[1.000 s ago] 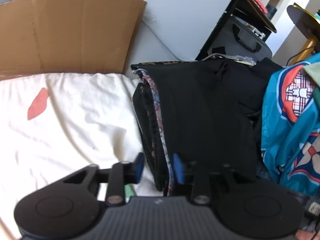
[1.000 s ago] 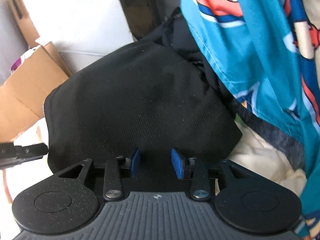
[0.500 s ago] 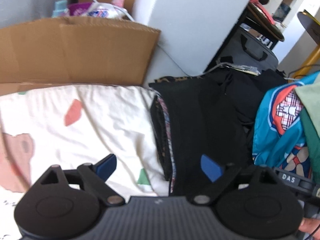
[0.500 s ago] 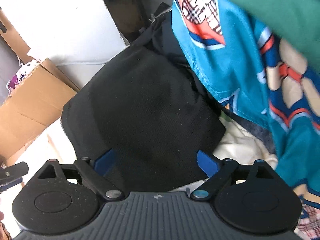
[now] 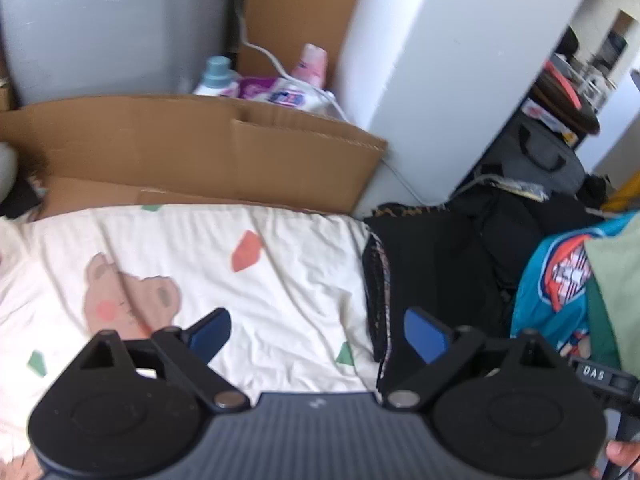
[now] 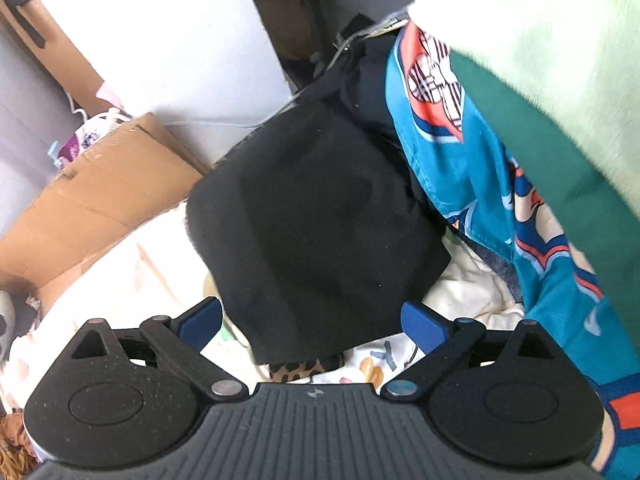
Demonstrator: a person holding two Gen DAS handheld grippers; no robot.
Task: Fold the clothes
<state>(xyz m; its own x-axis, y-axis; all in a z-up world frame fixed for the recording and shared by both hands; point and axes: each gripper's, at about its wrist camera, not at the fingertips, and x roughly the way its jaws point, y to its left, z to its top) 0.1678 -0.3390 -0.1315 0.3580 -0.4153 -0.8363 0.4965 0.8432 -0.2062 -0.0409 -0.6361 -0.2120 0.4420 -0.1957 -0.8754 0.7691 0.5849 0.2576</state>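
A folded black garment (image 5: 432, 264) (image 6: 320, 224) tops a small stack at the right end of the cream printed bedsheet (image 5: 224, 264). Patterned fabric edges show along the stack's left side. My left gripper (image 5: 318, 330) is open, held back above the sheet and the stack's near left edge, with nothing between its blue pads. My right gripper (image 6: 312, 322) is open too, hovering just short of the stack's near edge. A teal printed garment (image 5: 556, 292) (image 6: 492, 168) lies to the right, with a pale and dark green cloth (image 6: 552, 80) over it.
A flattened cardboard box (image 5: 192, 152) stands behind the bed, with bottles and packets (image 5: 260, 84) beyond it. A white cabinet side (image 5: 440, 60) and a dark bag (image 5: 540, 156) are at the back right. A leopard-print edge (image 6: 308, 368) peeks from under the stack.
Both grippers went from nearly shut at the black garment's edge to wide open, and both have drawn back and up from the stack. The garment stays folded on the pile.
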